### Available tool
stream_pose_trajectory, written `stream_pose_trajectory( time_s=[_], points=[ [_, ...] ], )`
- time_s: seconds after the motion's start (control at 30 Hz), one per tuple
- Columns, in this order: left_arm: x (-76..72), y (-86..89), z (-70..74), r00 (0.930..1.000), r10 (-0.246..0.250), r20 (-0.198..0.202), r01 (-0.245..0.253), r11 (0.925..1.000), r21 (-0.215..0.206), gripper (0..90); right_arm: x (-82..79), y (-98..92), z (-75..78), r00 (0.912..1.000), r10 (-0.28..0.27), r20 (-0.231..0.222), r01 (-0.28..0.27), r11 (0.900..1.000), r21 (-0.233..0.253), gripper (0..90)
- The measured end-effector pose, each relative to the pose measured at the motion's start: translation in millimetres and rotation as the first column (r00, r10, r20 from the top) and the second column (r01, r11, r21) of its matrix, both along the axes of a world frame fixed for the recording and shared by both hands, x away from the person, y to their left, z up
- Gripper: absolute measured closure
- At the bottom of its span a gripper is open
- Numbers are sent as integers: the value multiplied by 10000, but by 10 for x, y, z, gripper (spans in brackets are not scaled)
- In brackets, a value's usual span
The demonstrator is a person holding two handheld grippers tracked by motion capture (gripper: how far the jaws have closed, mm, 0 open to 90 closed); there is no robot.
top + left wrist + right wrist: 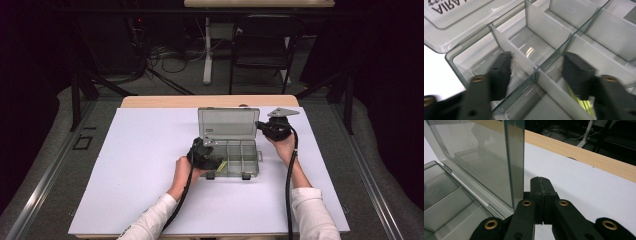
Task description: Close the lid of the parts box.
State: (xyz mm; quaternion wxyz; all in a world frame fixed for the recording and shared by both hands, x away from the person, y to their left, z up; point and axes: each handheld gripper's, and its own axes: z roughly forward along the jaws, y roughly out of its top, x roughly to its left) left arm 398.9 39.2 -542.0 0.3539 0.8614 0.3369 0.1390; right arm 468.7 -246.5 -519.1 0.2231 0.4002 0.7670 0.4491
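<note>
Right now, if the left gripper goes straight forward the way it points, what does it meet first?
Probably the divider wall of the compartment box: the left gripper is open, one jaw on each side of that wall. Depth is unclear.

The plastic box (pixel 234 157) sits near the far right part of the desk (pixel 145 165), its raised lid (pixel 228 122) walling off the far side. Dividers (pixel 511 50) split the inside into narrow cells; the left gripper (pixel 536 72) straddles one, a yellow-green item (pixel 579 101) beside its jaw. The right gripper (pixel 541 192), jaws together, stands just beside the lid's edge. The desk's left half and near edge lie open.
</note>
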Motion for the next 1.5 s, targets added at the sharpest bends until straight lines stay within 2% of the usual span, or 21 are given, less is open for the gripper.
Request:
stream_pose_trajectory(
  time_s=[0.17, 0.2, 0.4, 0.57, 0.73, 0.8, 0.83, 0.9, 1.03, 1.23, 1.33, 1.5],
  points=[
    [-26, 39, 117, 9973, 124, 721, -98, 9993, -370, 242, -22, -6, -7, 10000, 15, 29, -15, 10000, 26, 900],
    [-27, 56, 145, 9971, 95, 760, -59, 9989, -474, 180, -24, -7, -10, 10000, 10, 30, -10, 10000, 32, 900],
    [-1, 193, 300, 9934, 363, 1084, -286, 9970, -716, 10, -39, -8, -18, 10000, 35, 80, -35, 10000, 10, 900],
    [73, 362, 458, 9874, 619, 1458, -483, 9944, -944, 0, -52, -7, -13, 9999, 53, 100, -53, 10000, -7, 900],
    [204, 463, 632, 9825, 776, 1692, -659, 9951, -734, 12, -63, -5, -12, 9999, 64, 146, -63, 10000, -14, 900],
    [249, 484, 715, 9803, 697, 1849, -578, 9959, -690, 68, -67, -5, -13, 9998, 73, 180, -73, 10000, -27, 900],
    [258, 483, 741, 9776, 716, 1978, -598, 9961, -649, 158, -71, -7, -13, 9998, 77, 176, -76, 10000, -22, 900],
    [286, 479, 806, 9751, 552, 2148, -478, 9981, -395, 179, -77, -6, -13, 9998, 69, 170, -69, 10000, -15, 900],
    [341, 474, 895, 9674, 349, 2507, -287, 9992, -281, 356, -88, -5, -10, 9998, 92, 179, -91, 9999, -47, 900],
    [428, 519, 984, 9662, 79, 2575, 15, 9994, -359, 580, -97, -1, -5, 9997, 122, 234, -119, 9998, -144, 900],
    [439, 536, 995, 9642, -78, 2652, 165, 9994, -305, 663, -98, 2, -2, 9997, 121, 232, -116, 9998, -189, 900],
    [440, 551, 993, 9610, -185, 2760, 241, 9996, -169, 740, -110, -14, 13, 9997, 144, 213, -141, 9998, -162, 892]
  ],
)
